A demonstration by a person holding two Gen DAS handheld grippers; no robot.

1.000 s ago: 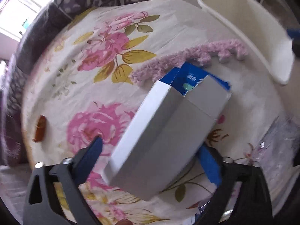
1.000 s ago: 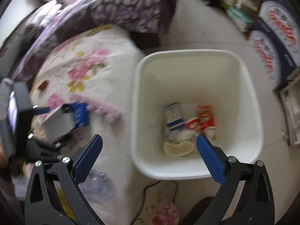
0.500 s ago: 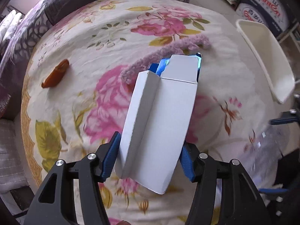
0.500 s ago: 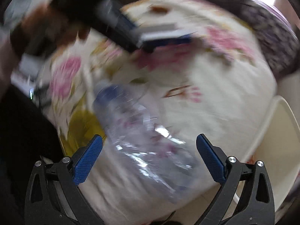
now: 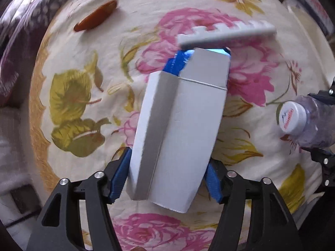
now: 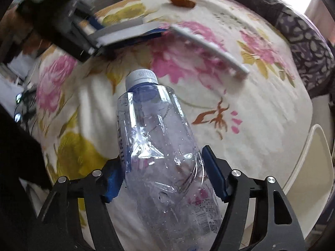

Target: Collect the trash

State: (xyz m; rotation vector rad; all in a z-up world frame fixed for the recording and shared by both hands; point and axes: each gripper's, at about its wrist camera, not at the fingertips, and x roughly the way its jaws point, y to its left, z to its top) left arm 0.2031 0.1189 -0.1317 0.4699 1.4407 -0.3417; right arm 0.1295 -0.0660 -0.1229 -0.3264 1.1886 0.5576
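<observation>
Left wrist view shows the left gripper (image 5: pixel 167 179) clamped on a white carton (image 5: pixel 180 129), long axis running away from the jaws, above the floral bedspread (image 5: pixel 71 62). The right gripper (image 6: pixel 163 179) has just been closing around a clear plastic bottle (image 6: pixel 161 150), cap pointing far; its pads now press the bottle's sides. The white bin (image 6: pixel 314 167) lies to the right, its rim cut off at the frame edge, nearer the right hand. A brown scrap (image 5: pixel 96 15) and a blurred grey strip (image 5: pixel 226 34) remain on the far bedspread.
</observation>
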